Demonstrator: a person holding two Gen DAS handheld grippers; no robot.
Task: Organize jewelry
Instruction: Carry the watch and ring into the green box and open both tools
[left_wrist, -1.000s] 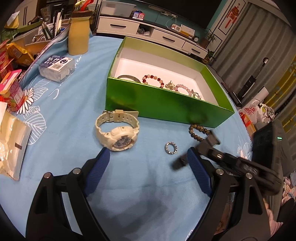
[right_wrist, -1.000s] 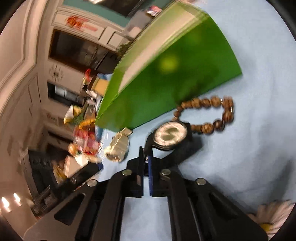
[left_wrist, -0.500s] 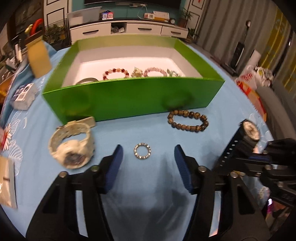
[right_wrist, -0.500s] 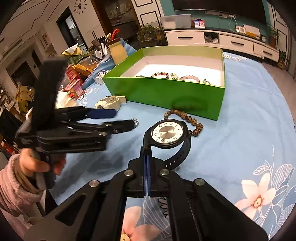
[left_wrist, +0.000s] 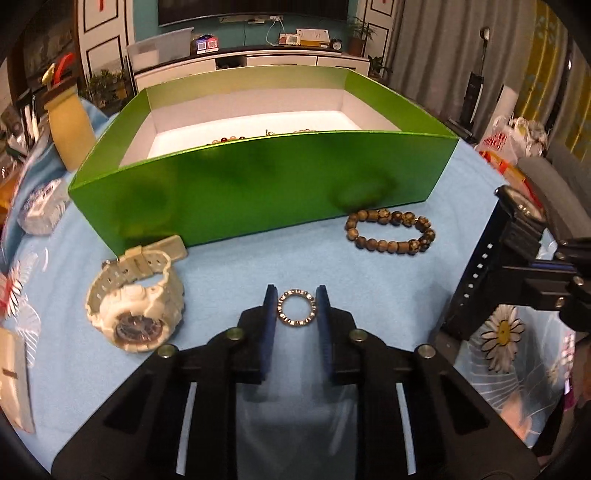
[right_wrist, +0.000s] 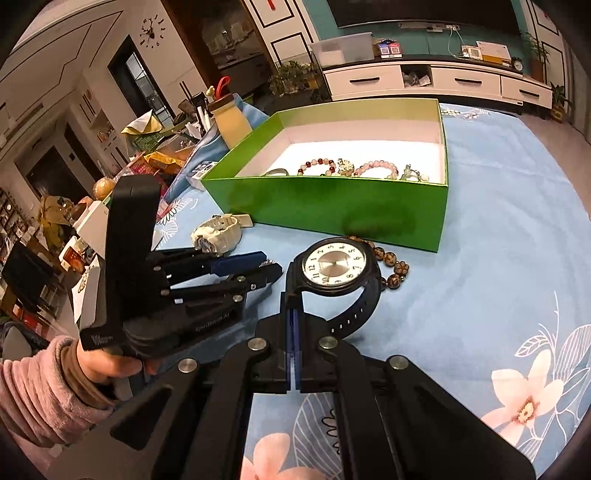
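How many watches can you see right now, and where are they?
2. The white watch lies on the cloth by the green box's front-left corner; the black watch is clamped by its strap in the right tool.

The green box (left_wrist: 258, 184) stands open on the blue tabletop (left_wrist: 229, 266), with a white inside. In it, along the near wall, lie bead bracelets (right_wrist: 321, 166) of red, white and pink. In front of the box, at its left corner, a white watch (left_wrist: 136, 299) lies on its side, its strap end touching the wall. A bracelet of brown beads (left_wrist: 389, 230) lies flat just before the right part of the box. A small ring (left_wrist: 296, 307) with sparkling stones lies flat further from the box. A black watch (right_wrist: 334, 267) with a white dial is held up, facing upward.
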